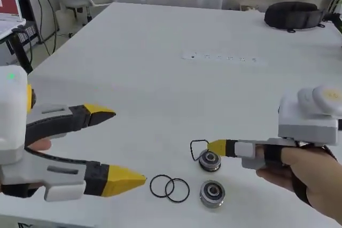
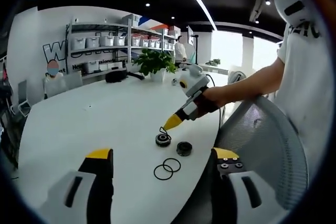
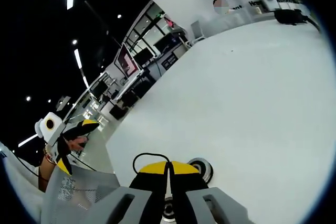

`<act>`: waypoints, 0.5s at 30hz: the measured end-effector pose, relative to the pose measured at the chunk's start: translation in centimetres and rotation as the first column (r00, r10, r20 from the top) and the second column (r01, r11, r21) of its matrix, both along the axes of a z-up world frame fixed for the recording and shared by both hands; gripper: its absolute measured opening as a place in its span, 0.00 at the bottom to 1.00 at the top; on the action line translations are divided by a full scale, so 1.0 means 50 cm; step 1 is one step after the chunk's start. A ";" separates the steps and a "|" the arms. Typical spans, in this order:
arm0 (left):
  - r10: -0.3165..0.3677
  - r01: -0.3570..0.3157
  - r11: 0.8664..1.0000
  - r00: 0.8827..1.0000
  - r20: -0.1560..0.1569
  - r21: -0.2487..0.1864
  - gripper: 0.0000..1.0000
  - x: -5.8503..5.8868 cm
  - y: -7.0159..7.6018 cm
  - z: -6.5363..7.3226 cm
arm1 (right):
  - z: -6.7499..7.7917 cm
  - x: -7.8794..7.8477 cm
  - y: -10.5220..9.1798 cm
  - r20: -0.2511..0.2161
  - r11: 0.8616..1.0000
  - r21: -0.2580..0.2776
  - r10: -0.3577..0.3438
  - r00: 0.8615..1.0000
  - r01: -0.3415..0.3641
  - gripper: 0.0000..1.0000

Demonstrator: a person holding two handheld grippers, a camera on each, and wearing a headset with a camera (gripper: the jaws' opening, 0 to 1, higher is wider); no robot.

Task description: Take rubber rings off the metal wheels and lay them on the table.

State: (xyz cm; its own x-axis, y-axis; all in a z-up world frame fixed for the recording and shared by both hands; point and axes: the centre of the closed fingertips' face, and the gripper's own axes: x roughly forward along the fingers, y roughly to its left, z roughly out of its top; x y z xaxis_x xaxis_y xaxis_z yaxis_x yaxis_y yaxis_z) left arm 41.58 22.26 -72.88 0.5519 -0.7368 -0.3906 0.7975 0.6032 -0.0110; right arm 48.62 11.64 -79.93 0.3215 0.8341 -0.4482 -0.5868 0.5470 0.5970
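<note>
- Rings: two lie loose and overlapping on the table, just beside the near wheel on the left gripper's side.
- A third ring is the one being worked on. The right gripper has its jaws pressed together on it, and it stands up as a thin loop beside the far wheel.
- Step, as I judge it: peeling this ring off the far wheel. I cannot tell whether its lower end still hooks the wheel's rim.
- In the right gripper view the loop curls out from the closed tips, with the far wheel just beside them.
- The left gripper hangs over the table edge, well apart from the wheels, jaws spread wide and holding nothing.
- Next move likely calls for lifting the ring clear and carrying it toward the loose pair before letting go. If the wheel drags along, the left gripper could pin it down.
- For containers, the bare table top itself takes the rings, and it holds two so far.
</note>
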 end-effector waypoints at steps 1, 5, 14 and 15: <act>0.002 -0.002 1.000 1.000 -0.007 -0.001 0.74 -0.002 -0.001 -0.006 | 0.000 -0.001 0.001 0.000 1.000 0.001 0.003 1.000 -0.003 0.00; 0.001 -0.002 1.000 0.999 -0.039 -0.016 0.75 -0.015 -0.011 -0.026 | 0.001 -0.004 0.004 0.000 1.000 0.004 0.012 1.000 -0.012 0.00; 0.038 -0.038 0.999 0.997 -0.063 -0.010 0.75 -0.016 -0.005 -0.046 | -0.005 -0.013 0.011 0.004 0.999 -0.014 0.041 0.999 -0.041 0.00; 0.034 -0.035 0.999 0.997 -0.071 -0.012 0.75 -0.018 -0.006 -0.049 | -0.007 -0.014 0.011 0.005 0.999 -0.018 0.046 0.999 -0.046 0.00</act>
